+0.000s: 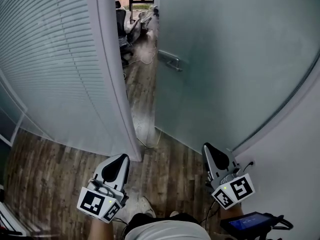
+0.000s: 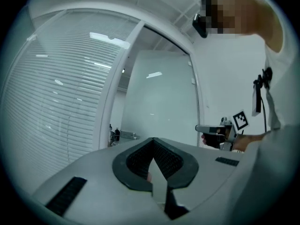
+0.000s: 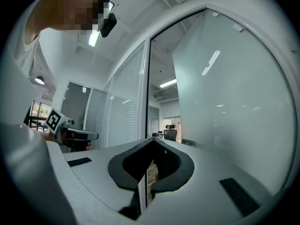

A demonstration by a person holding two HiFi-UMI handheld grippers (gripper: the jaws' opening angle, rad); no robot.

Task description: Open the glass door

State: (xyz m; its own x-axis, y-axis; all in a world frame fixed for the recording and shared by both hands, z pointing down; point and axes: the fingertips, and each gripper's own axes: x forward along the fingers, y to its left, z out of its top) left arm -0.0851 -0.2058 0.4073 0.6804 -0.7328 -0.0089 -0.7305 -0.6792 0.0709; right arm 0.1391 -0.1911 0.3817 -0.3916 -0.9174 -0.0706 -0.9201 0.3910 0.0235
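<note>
Inspecting doorway, with both tools closed and empty.

Head view: noting frosted glass door [image 1: 225, 59] standing open at right, its handle [image 1: 170, 62] beside the gap; finding left gripper [image 1: 119, 160] and right gripper [image 1: 210, 150] low in frame, well apart from door. Left gripper view: seeing jaws pressed together on nothing, door ahead. Right gripper view: seeing jaws shut, gripping nothing, door pane at right.

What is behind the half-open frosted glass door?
Through the gap beside the frosted glass door a black office chair and brown wooden floor show. The frosted pane itself covers the rest of that room.
</note>
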